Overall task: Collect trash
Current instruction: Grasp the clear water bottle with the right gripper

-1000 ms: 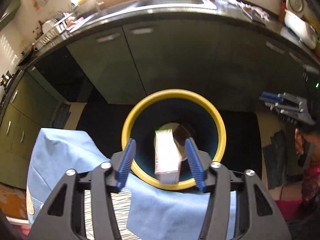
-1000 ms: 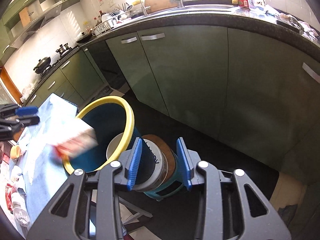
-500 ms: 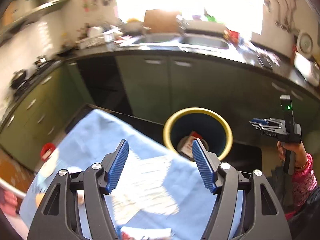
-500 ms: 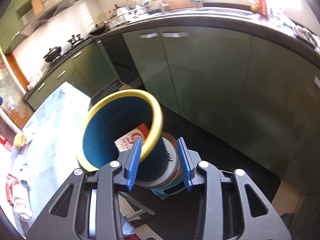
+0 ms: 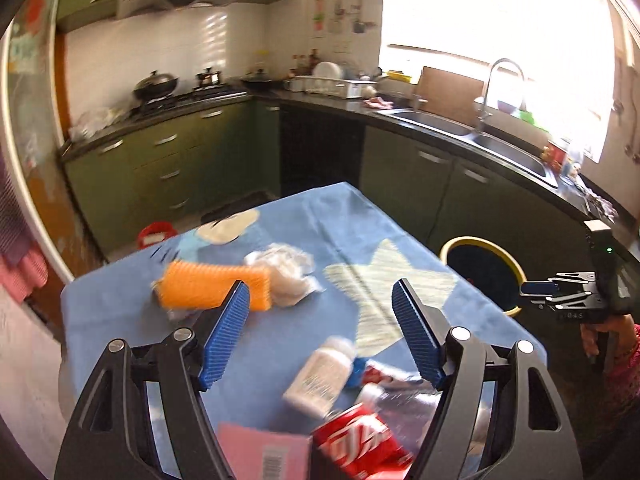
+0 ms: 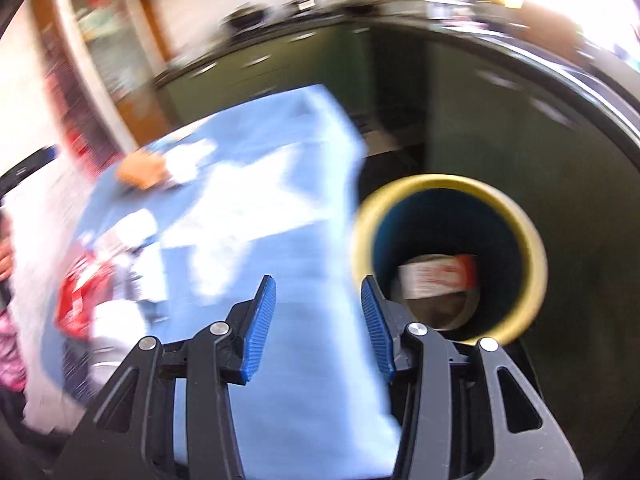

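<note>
Green kitchen cabinets (image 5: 160, 168) are lining the room; a sink (image 5: 476, 136) is sitting under the bright window. Blue-clothed tabletop (image 5: 344, 232) is carrying, left to right: orange sponge (image 5: 208, 286) and crumpled plastic (image 5: 288, 272) near its far edge, white bottle (image 5: 320, 376) and red can (image 5: 360, 444) at its near edge. Left gripper (image 5: 320, 332) is opening, empty. Right gripper (image 6: 318, 322) is opening, empty. Yellow-rimmed bin (image 6: 448, 256) is standing off the right edge, holding a carton (image 6: 438, 276).
</note>
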Tool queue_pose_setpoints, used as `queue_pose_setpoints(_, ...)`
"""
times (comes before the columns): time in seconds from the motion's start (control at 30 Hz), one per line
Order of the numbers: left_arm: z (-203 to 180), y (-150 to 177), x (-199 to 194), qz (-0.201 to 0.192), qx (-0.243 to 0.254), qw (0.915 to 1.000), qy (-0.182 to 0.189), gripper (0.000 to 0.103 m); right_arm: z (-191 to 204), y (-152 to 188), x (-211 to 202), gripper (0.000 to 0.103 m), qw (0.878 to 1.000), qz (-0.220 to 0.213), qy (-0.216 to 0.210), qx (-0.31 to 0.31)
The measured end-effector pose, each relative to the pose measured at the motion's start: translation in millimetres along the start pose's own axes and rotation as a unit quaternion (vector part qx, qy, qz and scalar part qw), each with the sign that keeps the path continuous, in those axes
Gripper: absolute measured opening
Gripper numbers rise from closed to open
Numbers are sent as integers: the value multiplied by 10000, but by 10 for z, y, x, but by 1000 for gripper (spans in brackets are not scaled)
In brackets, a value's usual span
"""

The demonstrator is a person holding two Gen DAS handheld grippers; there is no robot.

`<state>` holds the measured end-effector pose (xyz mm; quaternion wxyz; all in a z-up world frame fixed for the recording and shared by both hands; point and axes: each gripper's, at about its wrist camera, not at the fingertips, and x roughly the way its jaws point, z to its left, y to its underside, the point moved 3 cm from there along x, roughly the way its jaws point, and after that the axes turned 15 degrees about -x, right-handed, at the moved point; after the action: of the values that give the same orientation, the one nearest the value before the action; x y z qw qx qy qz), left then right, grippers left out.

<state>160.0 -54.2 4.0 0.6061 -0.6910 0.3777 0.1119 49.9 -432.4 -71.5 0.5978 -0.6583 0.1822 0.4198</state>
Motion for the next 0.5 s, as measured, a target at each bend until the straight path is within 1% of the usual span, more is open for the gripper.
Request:
queue_pose_setpoints(0.03, 117, 56, -29, -1, -72, 9999, -86, 73, 151, -48, 46, 43, 9993, 112, -328, -104)
queue_pose_setpoints(0.1, 284, 170, -88, -3, -166, 9997, -200, 73, 406, -94, 84, 44, 9961, 274, -806, -229)
queue_pose_setpoints(0.13, 385, 238, -131, -14, -214, 9994, -279, 73, 545, -105, 88, 46, 9942, 369, -967, -307)
queue_pose_setpoints(0.17, 467, 290, -169, -27, -256, 9991, -342, 73, 652, -110, 95, 53, 9927, 449, -1056, -381)
queue_pose_setpoints(0.2, 510, 325, -194, -31, -282, 9989, -368, 74, 780, -117, 98, 57, 9907, 543, -1149, -492)
queue_pose_setpoints(0.27, 632, 435, -266, -22, -362, 9985, -408, 74, 1010, -139, 125, 60, 9872, 705, -1264, -667)
queue_pose_setpoints(0.37, 666, 550, -310, -9, -434, 9980, -455, 75, 1279, -170, 181, 64, 9817, 1047, -1262, -964)
queue_pose_setpoints(0.5, 683, 668, -395, -40, -453, 9979, -464, 76, 1430, -214, 342, 66, 9727, 1535, -1251, -1213)
